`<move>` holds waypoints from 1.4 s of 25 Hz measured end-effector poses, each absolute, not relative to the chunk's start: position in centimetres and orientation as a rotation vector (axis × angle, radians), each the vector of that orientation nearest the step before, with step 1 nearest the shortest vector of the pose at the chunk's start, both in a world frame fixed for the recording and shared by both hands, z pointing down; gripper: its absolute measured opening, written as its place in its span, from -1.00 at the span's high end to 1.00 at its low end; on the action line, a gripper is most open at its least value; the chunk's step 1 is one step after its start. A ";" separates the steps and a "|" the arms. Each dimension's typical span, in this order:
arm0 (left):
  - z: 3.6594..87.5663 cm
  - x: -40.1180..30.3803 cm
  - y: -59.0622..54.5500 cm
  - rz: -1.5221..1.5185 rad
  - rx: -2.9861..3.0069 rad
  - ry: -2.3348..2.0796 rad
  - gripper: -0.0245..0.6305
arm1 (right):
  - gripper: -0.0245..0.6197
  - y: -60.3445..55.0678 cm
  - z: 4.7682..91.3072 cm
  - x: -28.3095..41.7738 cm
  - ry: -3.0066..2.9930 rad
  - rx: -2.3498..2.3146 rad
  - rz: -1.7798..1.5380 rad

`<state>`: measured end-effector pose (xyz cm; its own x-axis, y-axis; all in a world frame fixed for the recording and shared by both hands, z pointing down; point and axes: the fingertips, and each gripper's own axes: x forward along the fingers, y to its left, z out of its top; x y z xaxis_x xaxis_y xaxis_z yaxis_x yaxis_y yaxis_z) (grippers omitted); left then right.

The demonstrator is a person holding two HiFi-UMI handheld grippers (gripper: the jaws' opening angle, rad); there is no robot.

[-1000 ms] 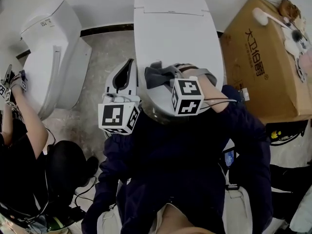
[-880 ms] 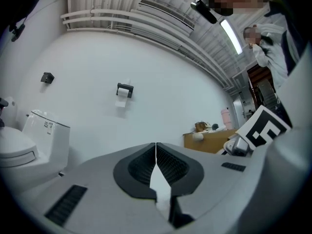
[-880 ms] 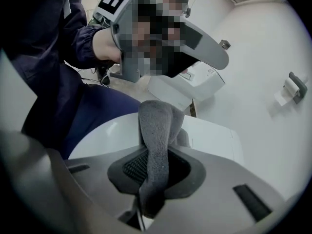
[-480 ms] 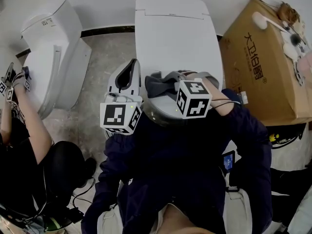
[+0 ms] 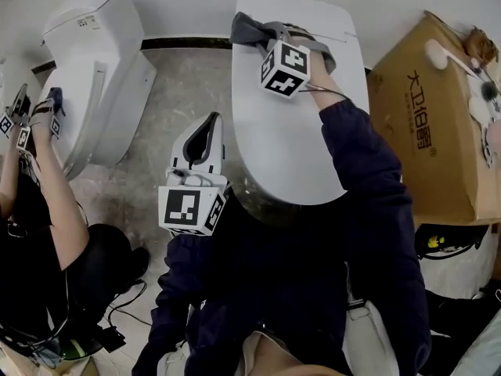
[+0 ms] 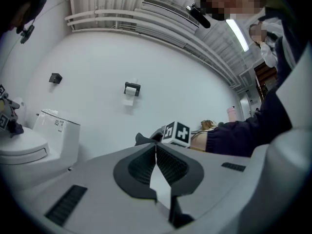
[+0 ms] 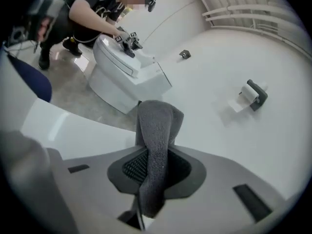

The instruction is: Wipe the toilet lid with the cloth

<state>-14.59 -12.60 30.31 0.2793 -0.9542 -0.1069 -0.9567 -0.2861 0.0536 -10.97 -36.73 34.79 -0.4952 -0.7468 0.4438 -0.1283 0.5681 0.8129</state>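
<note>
Upper centre: clamped on the grey cloth [image 5: 244,28] with the right gripper [image 5: 261,34], at the toilet lid's [image 5: 293,131] far end. Left of centre, beside the lid: left gripper [image 5: 207,125], jaws together, nothing between.

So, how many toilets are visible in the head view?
2. One toilet is in the middle, under the right gripper holding the cloth; the other toilet stands at the left, where another person works. Others may be hidden.

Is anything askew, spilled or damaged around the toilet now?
Nothing stands out. The right tool grips the grey cloth at the far left corner of the toilet lid; the lid lies closed, no spill or damage visible.
</note>
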 end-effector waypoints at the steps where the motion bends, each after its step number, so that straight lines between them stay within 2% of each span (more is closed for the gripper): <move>1: 30.4 -14.8 -12.4 0.180 -2.494 1.874 0.87 | 0.69 -38.5 35.1 -11.4 -1.933 0.728 -0.960; 6: 30.9 -16.8 -12.1 0.217 -2.478 1.958 0.87 | 0.69 -43.9 37.3 -13.3 -1.770 0.722 -1.095; 15: 32.1 -18.3 -13.2 0.216 -2.456 2.031 0.87 | 0.69 -49.7 39.4 -14.7 -1.723 0.716 -1.032; 35: 31.7 -18.6 -12.4 0.231 -2.461 2.001 0.87 | 0.69 -36.2 41.5 -13.5 -1.781 0.464 -0.890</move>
